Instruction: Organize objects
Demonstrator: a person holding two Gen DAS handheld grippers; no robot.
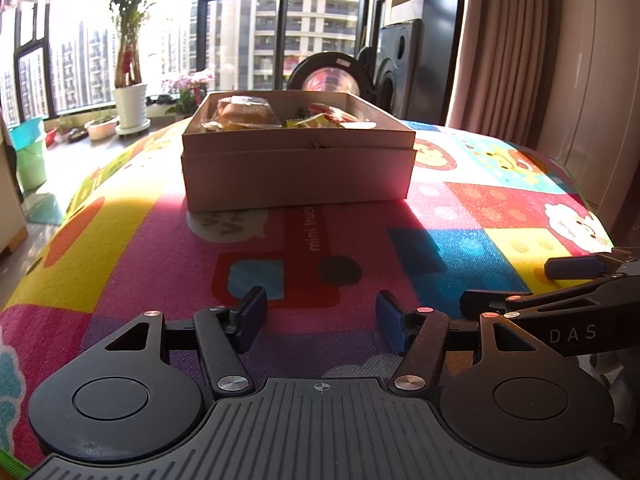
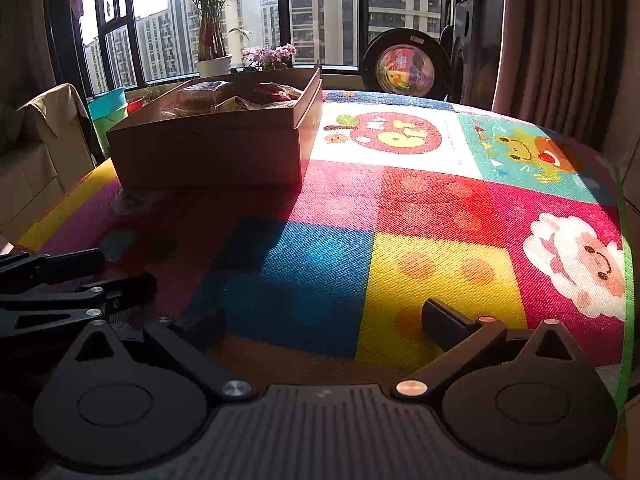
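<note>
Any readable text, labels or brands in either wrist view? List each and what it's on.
"mini truck" on the red truck picture printed on the colourful play mat, reading sideways in the left wrist view.
"DAS" on the body of the right gripper, at the right edge of the left wrist view; the word may be cut off.
Letters in the white speech bubble on the mat: partly hidden by the cardboard box, unreadable.
Snack packets in the box: print too small to read.

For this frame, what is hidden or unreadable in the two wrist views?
- Box contents: both views, near wall hides all but the tops of wrapped packets.
- Right gripper: left wrist view, cut off by the right edge.
- Left gripper: right wrist view, dark, cut off at left.
</note>
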